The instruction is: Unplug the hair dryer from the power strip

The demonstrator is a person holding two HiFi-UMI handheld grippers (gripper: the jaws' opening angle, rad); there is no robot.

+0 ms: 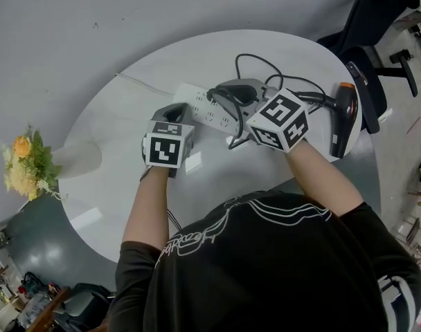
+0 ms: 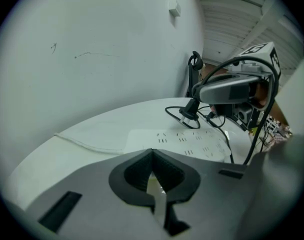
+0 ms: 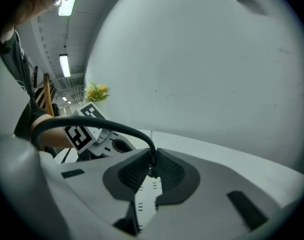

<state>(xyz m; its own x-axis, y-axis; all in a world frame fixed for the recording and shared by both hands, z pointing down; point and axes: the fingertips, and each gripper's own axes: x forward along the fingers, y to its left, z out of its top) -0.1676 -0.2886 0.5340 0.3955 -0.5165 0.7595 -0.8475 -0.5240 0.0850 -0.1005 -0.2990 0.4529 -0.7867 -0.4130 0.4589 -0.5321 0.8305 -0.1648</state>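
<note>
A round white table (image 1: 106,185) is seen, left bare across its near and left parts out to the rim, while the black hair dryer (image 1: 343,116) is laid at the right rim, its cord (image 1: 255,59) looped over the far side. The white power strip (image 1: 195,104) is set near the middle, well clear of every edge, and the left gripper (image 2: 152,154) is held at its near-left end, jaws brought together with nothing caught. The right gripper (image 3: 152,160) is clamped on the black plug (image 2: 188,113), which is held just above the strip, prongs clear of the sockets.
</note>
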